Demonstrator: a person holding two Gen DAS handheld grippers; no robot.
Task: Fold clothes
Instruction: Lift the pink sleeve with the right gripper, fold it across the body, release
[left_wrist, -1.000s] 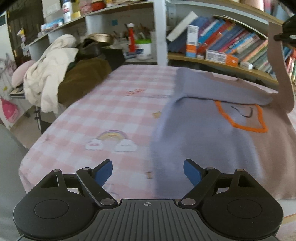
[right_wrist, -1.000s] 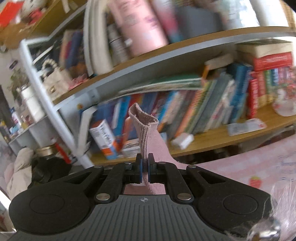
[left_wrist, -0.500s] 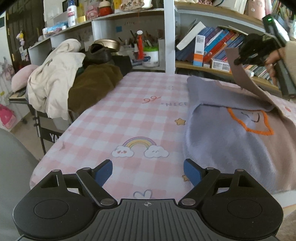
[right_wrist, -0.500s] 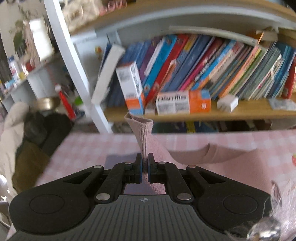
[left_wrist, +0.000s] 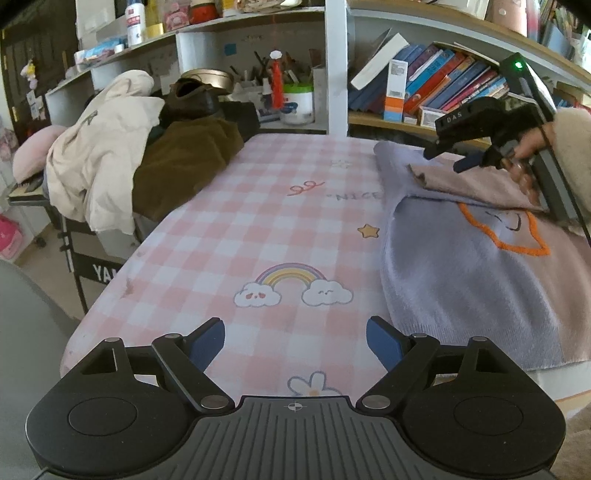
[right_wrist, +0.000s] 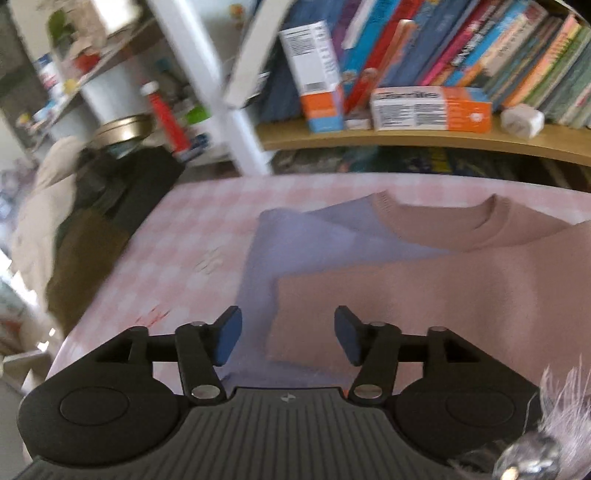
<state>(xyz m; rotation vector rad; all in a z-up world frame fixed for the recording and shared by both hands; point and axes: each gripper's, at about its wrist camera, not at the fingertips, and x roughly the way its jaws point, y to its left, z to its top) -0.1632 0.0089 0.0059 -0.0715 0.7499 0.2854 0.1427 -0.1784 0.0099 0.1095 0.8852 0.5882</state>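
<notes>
Hovering low, right claw (right_wrist: 288, 334) just opened above sleeve (right_wrist: 424, 302); left claw (left_wrist: 295, 341) apart (empty).

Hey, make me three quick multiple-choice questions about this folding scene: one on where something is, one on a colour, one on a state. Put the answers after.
1. Where does the pink sleeve lie?
A. across the sweater
B. hanging off the table edge
C. on the bookshelf

2. What colour is the outline stitched on the sweater's front?
A. green
B. orange
C. black

3. How is the right gripper?
A. shut on the sleeve
B. shut on nothing
C. open, nothing pinched

Answers:
1 A, the sleeve lies flat over the sweater's body.
2 B, the left wrist view shows an orange outline.
3 C, its jaws have just been opening and the sleeve lies below them, unpinched.
</notes>
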